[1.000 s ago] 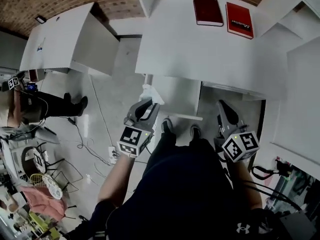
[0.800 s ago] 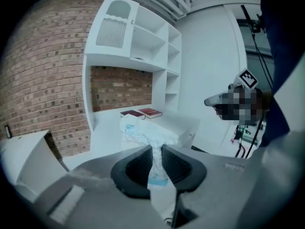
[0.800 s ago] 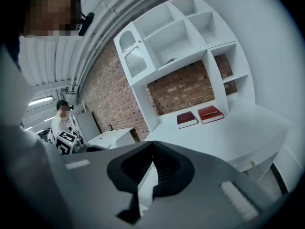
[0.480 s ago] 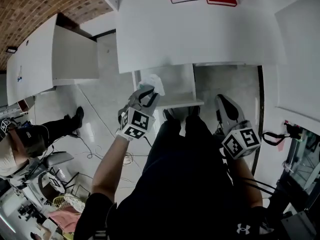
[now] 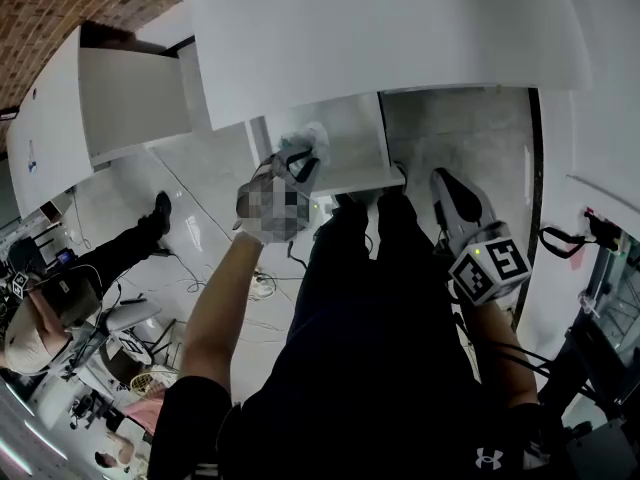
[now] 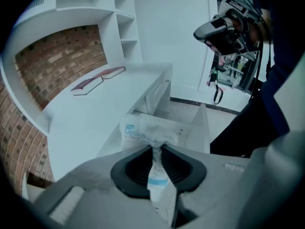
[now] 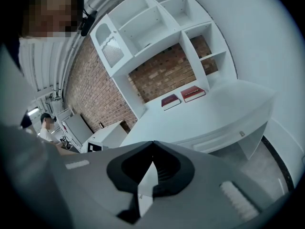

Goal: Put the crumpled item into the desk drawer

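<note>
the left hand-held gripper (image 6: pixel 156 150) is pinching the crumpled item (image 6: pixel 148 133), a soft, wrinkled packet of thin translucent white film with pale blue print. its two dark, ribbed pads squeeze the film into a narrow waist; the puffy upper part bulges beyond the jaw tips and a flat tail hangs back between the grey plastic shells. in the head view the same hand-held gripper (image 5: pixel 297 161) points steeply down, and the crumpled item (image 5: pixel 306 136) shows as a white, creased lump at its tip, held in the air against the left edge of the open desk drawer (image 5: pixel 350 153). the drawer (image 6: pixel 193 128) is a shallow, smooth white box with straight thin walls, pulled out from under the surface (image 6: pixel 95 111), whose top is flat, matte white and gently curved at the front.

the right hand-held gripper (image 7: pixel 152 145) has its jaw tips pressed together with nothing between them; in the head view it (image 5: pixel 443 184) hangs low on the right, well apart from the drawer.

two thin dark red books (image 7: pixel 183 97) lie flat far back on the surface, below a rough brick wall (image 7: pixel 157 78) framed by white square shelves.
</note>
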`<state>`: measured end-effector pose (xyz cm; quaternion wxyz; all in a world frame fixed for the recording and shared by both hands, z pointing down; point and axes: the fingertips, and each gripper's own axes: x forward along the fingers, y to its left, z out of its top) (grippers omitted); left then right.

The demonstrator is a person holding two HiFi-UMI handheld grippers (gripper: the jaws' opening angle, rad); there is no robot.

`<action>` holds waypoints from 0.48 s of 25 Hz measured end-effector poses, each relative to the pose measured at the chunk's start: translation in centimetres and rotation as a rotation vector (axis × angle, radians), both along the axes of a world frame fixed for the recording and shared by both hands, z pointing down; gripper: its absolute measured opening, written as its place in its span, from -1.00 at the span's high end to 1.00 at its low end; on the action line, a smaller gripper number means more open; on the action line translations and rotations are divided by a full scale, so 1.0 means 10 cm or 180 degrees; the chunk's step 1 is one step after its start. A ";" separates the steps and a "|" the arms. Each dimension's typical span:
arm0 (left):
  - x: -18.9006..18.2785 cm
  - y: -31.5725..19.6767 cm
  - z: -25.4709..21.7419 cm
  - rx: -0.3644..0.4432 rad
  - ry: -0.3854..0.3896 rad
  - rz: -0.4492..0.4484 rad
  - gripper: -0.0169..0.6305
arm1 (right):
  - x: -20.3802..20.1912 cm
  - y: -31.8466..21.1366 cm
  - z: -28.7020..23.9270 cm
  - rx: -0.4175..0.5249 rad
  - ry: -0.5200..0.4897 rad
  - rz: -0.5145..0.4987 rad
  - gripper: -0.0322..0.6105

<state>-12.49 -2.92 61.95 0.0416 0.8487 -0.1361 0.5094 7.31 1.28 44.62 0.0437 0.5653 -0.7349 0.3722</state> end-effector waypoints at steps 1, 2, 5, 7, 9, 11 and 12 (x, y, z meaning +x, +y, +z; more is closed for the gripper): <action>0.03 0.00 0.08 -0.0024 -0.0048 0.0039 0.74 | 0.03 0.00 0.03 -0.0019 -0.0004 0.0011 0.89; 0.05 -0.01 0.17 -0.0048 -0.0096 0.0078 0.74 | 0.07 0.00 0.05 -0.0032 -0.0005 0.0026 0.89; 0.10 -0.02 0.42 -0.0109 -0.0260 0.0212 0.74 | 0.19 0.00 0.11 -0.0065 -0.0001 0.0093 0.89; 0.13 -0.05 0.58 -0.0151 -0.0358 0.0294 0.74 | 0.28 0.00 0.16 -0.0096 0.0002 0.0140 0.89; 0.15 -0.09 0.71 -0.0198 -0.0432 0.0362 0.74 | 0.34 0.00 0.21 -0.0130 0.0003 0.0179 0.89; 0.16 -0.12 0.80 -0.0240 -0.0494 0.0424 0.74 | 0.36 0.01 0.25 -0.0170 -0.0003 0.0203 0.89; 0.15 -0.12 0.85 -0.0259 -0.0525 0.0456 0.74 | 0.36 0.01 0.26 -0.0191 -0.0007 0.0211 0.89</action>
